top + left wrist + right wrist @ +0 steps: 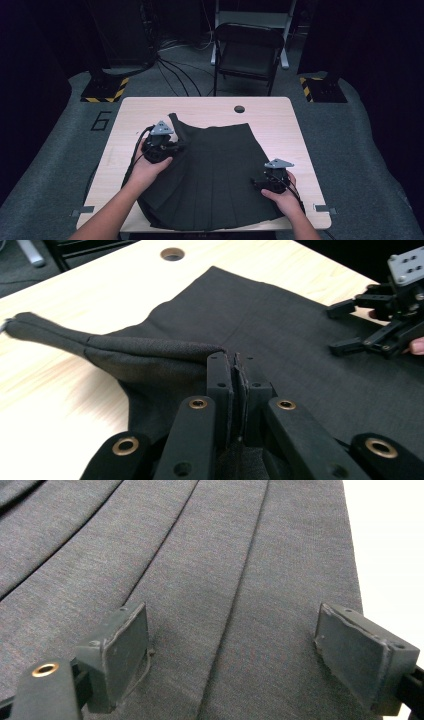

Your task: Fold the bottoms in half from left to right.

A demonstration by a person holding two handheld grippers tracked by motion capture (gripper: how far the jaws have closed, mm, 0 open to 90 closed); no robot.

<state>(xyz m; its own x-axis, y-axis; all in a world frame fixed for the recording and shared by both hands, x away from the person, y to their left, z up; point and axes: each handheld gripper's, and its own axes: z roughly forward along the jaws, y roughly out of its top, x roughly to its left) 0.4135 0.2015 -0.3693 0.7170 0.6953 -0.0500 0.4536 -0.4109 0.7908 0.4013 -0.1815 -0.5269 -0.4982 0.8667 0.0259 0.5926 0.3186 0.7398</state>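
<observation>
A dark pleated skirt (215,165) lies spread across the light wooden table (280,120), its hem toward the near edge. My left gripper (177,146) is at the skirt's upper left, shut on a fold of the fabric. In the left gripper view the jaws (235,362) pinch that fold, and a lifted ridge of skirt (150,347) trails off to the left. My right gripper (257,182) is over the skirt's right side, open. In the right gripper view its pads (122,635) stand wide apart above the pleats (200,555), holding nothing. It also shows open in the left gripper view (345,327).
A round cable hole (239,108) sits near the table's far edge. Beyond the table stand a black folding chair (248,50), floor cables and two stand bases with yellow-black tape (105,89). Bare tabletop (75,295) lies left of the skirt.
</observation>
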